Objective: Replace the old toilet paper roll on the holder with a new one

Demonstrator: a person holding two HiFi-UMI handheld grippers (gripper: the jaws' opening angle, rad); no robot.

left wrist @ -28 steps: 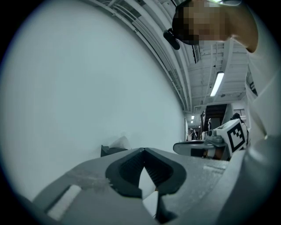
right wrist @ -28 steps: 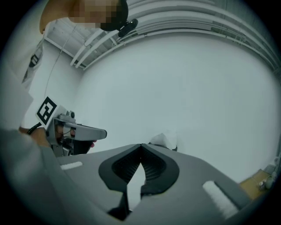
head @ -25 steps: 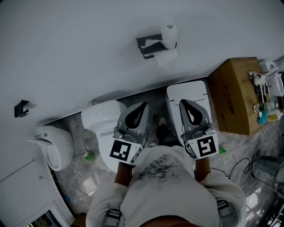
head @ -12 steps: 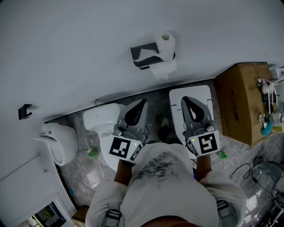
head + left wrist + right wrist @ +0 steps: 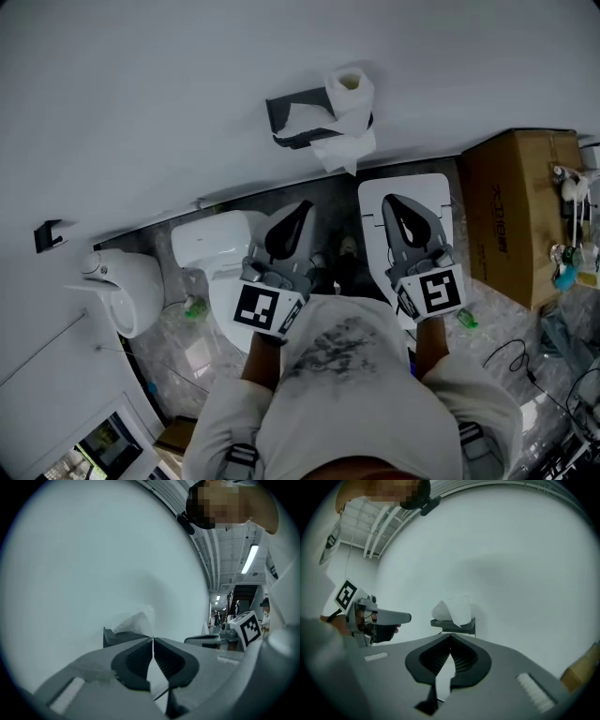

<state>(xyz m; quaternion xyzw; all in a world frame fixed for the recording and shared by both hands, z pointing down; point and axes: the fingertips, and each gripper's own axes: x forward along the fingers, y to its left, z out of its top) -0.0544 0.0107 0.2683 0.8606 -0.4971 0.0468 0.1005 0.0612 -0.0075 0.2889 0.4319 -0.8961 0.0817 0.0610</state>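
Observation:
A white toilet paper roll (image 5: 349, 94) sits on a dark wall holder (image 5: 291, 117), with a loose tail of paper (image 5: 342, 150) hanging below it. My left gripper (image 5: 302, 208) and right gripper (image 5: 389, 202) are side by side below the holder, both shut and empty, pointing at the wall. In the left gripper view the holder (image 5: 117, 637) and crumpled paper (image 5: 138, 620) lie just beyond the left gripper's (image 5: 153, 639) closed tips. From the right gripper view the paper (image 5: 454, 609) on the holder (image 5: 461, 626) shows straight ahead above the right gripper's (image 5: 450, 635) tips, apart from them.
A white toilet (image 5: 220, 248) stands under the left gripper and a white rectangular lid (image 5: 436, 192) under the right one. A cardboard box (image 5: 511, 216) with small items on it is at the right. A white fixture (image 5: 127, 291) and a black wall hook (image 5: 45, 232) are at the left.
Both grippers have moved toward the wall, staying shut. The holder and roll now look larger and nearer in the head view.

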